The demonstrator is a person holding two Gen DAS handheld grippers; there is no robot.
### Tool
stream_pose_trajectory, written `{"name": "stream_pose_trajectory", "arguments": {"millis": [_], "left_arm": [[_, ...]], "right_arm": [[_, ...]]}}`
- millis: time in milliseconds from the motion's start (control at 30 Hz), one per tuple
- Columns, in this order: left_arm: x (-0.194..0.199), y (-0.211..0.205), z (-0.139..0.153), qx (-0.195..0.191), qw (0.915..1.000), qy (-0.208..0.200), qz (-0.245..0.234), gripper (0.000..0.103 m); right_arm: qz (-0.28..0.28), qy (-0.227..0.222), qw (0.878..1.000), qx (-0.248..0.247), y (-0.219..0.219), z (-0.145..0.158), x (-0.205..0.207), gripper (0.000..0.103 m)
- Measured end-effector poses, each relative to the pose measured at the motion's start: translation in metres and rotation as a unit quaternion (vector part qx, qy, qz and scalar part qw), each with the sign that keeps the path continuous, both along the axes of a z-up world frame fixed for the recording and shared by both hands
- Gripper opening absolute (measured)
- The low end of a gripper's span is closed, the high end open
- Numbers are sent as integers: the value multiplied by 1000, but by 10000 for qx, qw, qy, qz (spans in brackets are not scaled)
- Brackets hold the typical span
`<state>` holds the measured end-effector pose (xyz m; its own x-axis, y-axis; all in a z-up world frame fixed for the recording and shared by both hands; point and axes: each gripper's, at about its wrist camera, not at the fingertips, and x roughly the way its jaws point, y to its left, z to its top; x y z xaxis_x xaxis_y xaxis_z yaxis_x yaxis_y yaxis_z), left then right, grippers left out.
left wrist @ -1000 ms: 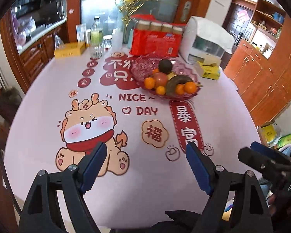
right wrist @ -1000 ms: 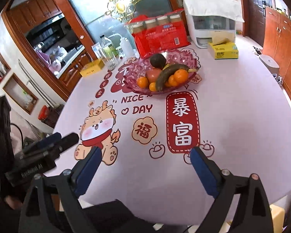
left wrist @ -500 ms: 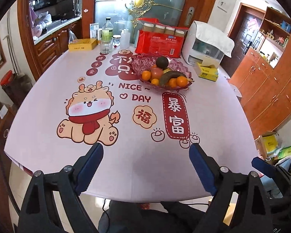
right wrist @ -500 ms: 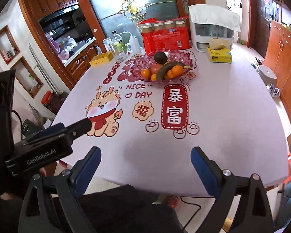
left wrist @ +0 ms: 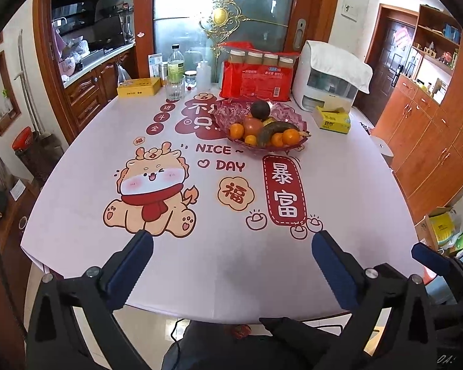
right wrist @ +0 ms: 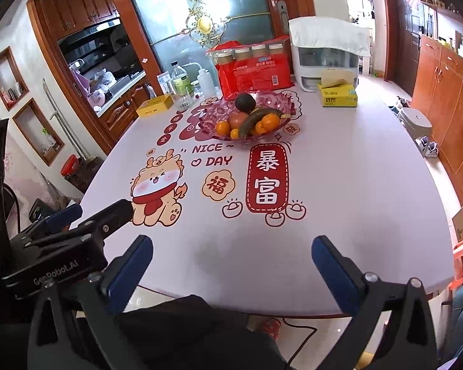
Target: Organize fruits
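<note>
You held both grippers, left and right, at the near edge of the table, jaws wide apart and empty. The fruit sat piled in the glass bowl at the far end (well out of reach). A long reach risked nudging that heap and rolling an orange off.
</note>
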<state>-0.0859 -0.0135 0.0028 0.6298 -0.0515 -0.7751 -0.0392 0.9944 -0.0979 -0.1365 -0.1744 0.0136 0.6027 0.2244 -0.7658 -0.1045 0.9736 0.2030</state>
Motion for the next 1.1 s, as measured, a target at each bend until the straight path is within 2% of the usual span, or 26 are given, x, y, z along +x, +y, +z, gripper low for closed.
{"name": "stream_pose_trajectory", "arguments": {"millis": [1100], "left_arm": [[0,-6,2,57,9999,-19,134,102]], "right_arm": [[162,34,9999,6,-3,-1,8,103]]}}
